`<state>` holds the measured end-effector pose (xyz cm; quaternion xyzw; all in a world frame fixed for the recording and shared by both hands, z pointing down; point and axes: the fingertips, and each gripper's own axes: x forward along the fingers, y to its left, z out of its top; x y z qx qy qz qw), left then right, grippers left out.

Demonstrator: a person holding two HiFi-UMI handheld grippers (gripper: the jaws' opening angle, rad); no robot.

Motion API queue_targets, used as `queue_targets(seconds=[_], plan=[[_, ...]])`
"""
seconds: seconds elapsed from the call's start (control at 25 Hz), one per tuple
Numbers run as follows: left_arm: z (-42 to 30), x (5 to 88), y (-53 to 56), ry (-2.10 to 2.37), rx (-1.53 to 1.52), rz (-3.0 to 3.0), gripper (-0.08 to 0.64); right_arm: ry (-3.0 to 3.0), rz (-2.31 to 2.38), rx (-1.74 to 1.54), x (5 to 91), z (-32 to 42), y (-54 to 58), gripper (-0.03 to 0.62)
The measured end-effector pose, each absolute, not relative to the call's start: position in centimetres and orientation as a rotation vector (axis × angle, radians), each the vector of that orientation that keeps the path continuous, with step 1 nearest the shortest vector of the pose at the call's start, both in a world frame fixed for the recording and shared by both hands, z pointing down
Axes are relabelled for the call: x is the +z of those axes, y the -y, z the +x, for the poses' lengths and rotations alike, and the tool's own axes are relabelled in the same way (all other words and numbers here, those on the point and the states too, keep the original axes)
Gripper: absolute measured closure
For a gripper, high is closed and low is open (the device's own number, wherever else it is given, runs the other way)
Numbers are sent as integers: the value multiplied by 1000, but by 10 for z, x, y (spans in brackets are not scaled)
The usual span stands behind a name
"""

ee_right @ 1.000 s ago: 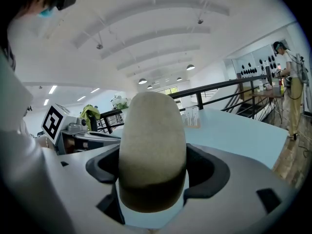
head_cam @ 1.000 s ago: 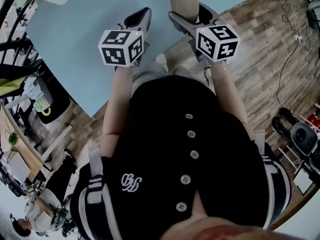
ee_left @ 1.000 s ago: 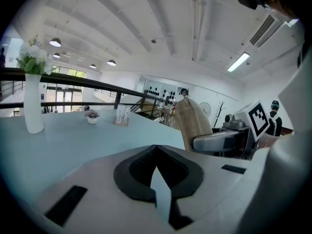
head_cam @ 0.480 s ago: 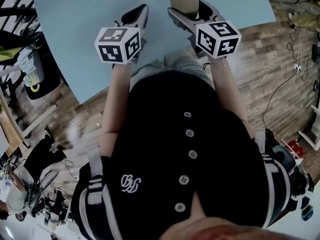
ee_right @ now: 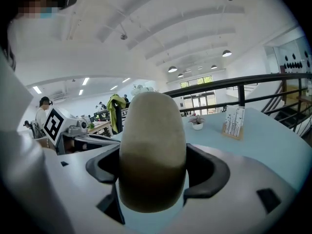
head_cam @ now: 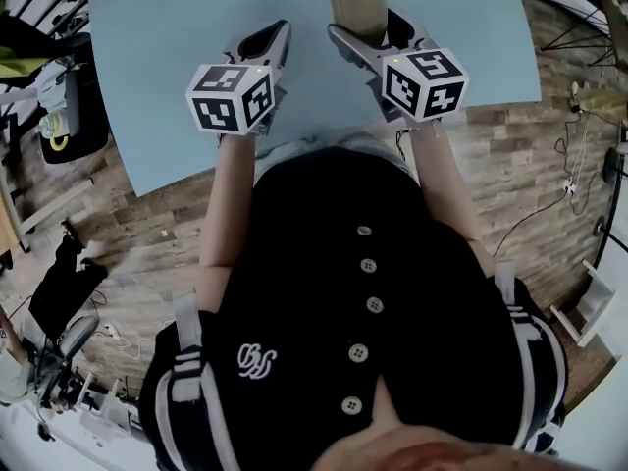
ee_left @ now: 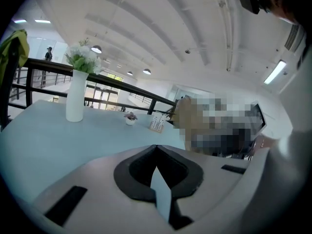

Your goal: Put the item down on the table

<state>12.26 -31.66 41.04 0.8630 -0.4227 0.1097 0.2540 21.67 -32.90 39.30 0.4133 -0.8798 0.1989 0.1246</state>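
Person brought both grippers in over the pale-blue table (head_cam: 157, 67). A moment earlier the right gripper (head_cam: 365, 29) had its marker cube (head_cam: 424, 81) hanging past the table edge, above wood floor (head_cam: 510, 165). Right fingers pinched the item (head_cam: 358, 0), a tan, rounded oblong, upright & apparently still clear of the tabletop. Left gripper (head_cam: 263, 39) hovered beside it, fingers pressed together w/ only a sliver of gap, nothing betw. them. Approach looked done; lowering & release remained. Legible writing: scant. Cursive monogram (head_cam: 257, 357) on the black shirt (head_cam: 392, 263), poss. "BS". Cubes bore codes only. Print on a card stand (ee_right: 233, 123) across the table was too small to read.
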Motion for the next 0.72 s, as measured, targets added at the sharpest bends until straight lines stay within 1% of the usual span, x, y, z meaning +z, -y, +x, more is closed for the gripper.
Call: queue_targets(seconds=[0.24,0.44,0.72], plan=[[100,423,332,1207,294,2276,551,2569,1111,600,404,202,363,198],[90,430,341,1270,266,2220,551,2562,1027,582,411,200,380,198],[70,444,356,1310,244,2164,551,2521,881,516,425,176,404,198]])
